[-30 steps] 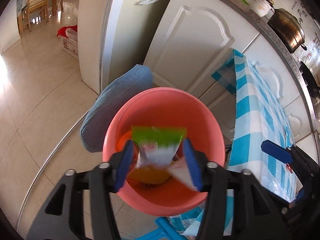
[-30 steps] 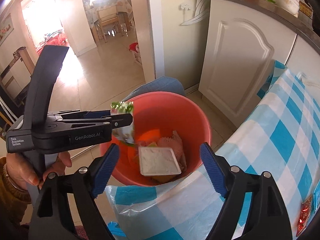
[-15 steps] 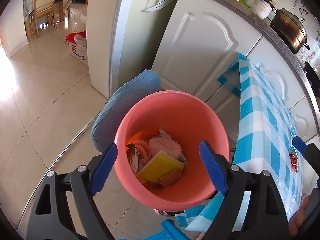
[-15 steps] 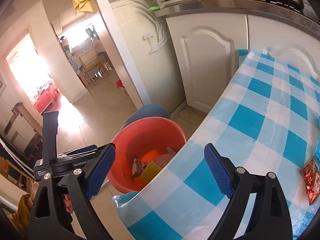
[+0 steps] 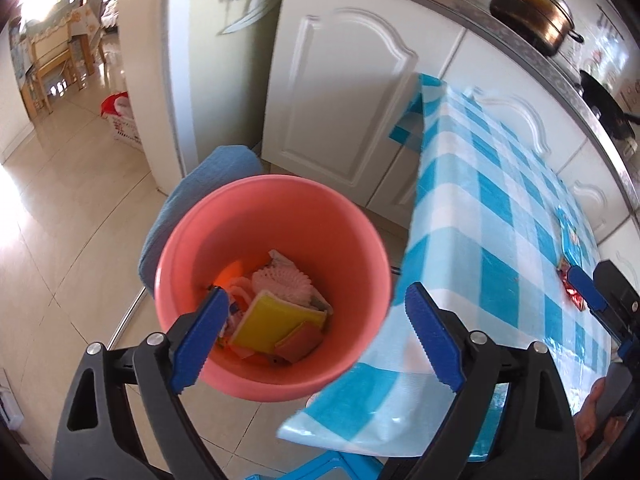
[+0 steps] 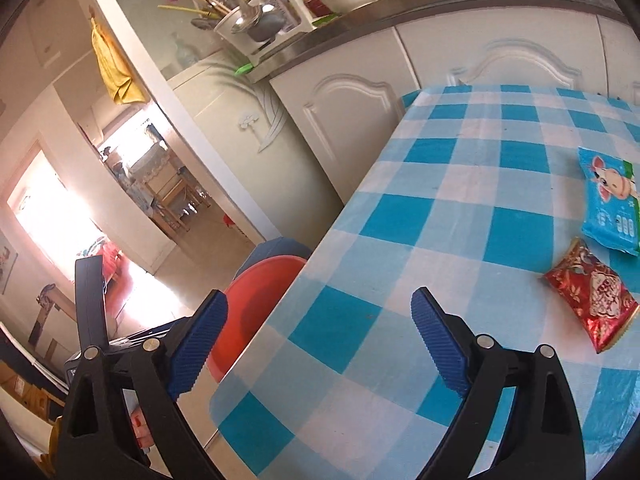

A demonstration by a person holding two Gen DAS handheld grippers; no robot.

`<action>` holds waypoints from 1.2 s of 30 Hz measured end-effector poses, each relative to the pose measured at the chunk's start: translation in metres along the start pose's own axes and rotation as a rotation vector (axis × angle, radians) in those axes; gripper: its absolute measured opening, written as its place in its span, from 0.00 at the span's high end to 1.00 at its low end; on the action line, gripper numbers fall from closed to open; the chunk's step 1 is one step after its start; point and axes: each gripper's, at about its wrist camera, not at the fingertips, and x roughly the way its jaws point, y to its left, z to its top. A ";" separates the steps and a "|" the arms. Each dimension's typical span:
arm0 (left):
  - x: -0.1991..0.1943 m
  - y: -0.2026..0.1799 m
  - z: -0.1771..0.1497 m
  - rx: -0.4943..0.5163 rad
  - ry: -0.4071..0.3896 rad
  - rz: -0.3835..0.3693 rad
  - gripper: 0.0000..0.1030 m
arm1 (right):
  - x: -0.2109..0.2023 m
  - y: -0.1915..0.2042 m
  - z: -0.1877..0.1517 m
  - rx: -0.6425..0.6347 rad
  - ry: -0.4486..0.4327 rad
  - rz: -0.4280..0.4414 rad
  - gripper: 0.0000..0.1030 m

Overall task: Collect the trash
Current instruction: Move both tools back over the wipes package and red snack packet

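Observation:
A pink bucket [image 5: 360, 248] stands on the floor beside the table and holds several pieces of trash, among them a yellow packet [image 5: 272, 320] and a pink frilled wrapper [image 5: 286, 280]. My left gripper [image 5: 316, 340] is open and empty above the bucket's near rim. My right gripper [image 6: 320, 340] is open and empty over the table's near corner. A red snack packet [image 6: 592, 300] and a blue wet-wipes pack [image 6: 612, 208] lie on the blue checked tablecloth [image 6: 460, 208], right of the right gripper. The bucket also shows in the right wrist view [image 6: 256, 300].
White cabinet doors [image 5: 344, 92] stand behind the bucket and the table. A blue-grey cushion [image 5: 212, 176] sits behind the bucket. The counter holds a pot [image 5: 528, 4] and a dish rack [image 6: 272, 8]. A tiled floor [image 5: 60, 208] runs left toward a doorway.
My left gripper opened and dropped the green and white packet into the bucket, then drew back. My right gripper swung right from above the bucket to over the table, bringing the packets into view.

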 end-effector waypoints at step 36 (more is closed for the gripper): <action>-0.010 -0.156 -0.020 0.296 0.042 -0.008 0.12 | -0.065 -0.124 -0.007 0.038 0.033 -0.221 0.10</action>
